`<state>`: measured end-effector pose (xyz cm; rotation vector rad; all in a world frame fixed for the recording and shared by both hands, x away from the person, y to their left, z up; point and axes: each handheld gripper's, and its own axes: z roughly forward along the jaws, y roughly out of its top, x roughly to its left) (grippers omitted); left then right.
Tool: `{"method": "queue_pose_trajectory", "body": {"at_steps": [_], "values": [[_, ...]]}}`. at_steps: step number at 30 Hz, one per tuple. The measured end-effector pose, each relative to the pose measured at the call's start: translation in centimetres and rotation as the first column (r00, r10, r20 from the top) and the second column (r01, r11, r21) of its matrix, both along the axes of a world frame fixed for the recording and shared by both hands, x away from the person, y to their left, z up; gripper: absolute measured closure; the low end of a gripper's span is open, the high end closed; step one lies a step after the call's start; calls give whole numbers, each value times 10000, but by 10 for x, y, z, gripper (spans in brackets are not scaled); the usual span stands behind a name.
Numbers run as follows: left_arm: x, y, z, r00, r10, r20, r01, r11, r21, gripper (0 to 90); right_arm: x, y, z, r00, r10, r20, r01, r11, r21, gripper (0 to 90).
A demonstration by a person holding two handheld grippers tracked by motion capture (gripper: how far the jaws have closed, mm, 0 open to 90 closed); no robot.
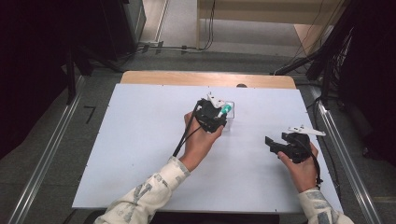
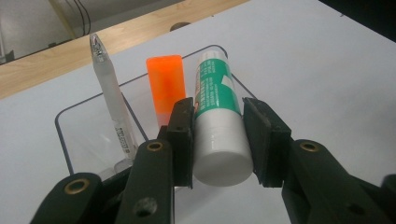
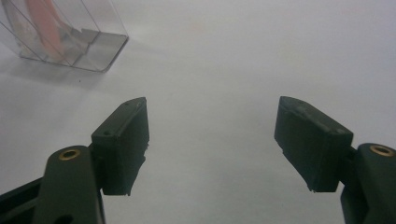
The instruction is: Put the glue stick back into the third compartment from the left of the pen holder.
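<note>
While clamped between left fingers [image 2: 218, 140], glue stick [image 2: 217, 116] stands over clear box [image 2: 65, 135] at desk's [image 1: 140, 154] 12 o'clock, long axis upright, beside marker [image 2: 166, 84] and pen [image 2: 112, 102]; right fingers [image 3: 212, 140] wide, idle at 4 o'clock.

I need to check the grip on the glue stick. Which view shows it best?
The left gripper view: the glue stick sits close-up between the pads. The high view gives just its green tip past the left gripper.

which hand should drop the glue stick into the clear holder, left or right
Left. The left gripper already grips the glue stick just over the clear holder. The right gripper is open and empty, off to the side.
</note>
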<state>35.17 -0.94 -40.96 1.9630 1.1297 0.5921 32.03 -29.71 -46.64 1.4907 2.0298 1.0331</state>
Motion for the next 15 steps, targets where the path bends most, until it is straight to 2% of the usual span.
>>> {"method": "queue_pose_trajectory", "body": {"at_steps": [15], "values": [[2, -2, -1, 10000, -10, -1, 10, 10000, -98, 655, 0, 0, 0, 10000, -9, -20, 9, 10000, 23, 252]]}}
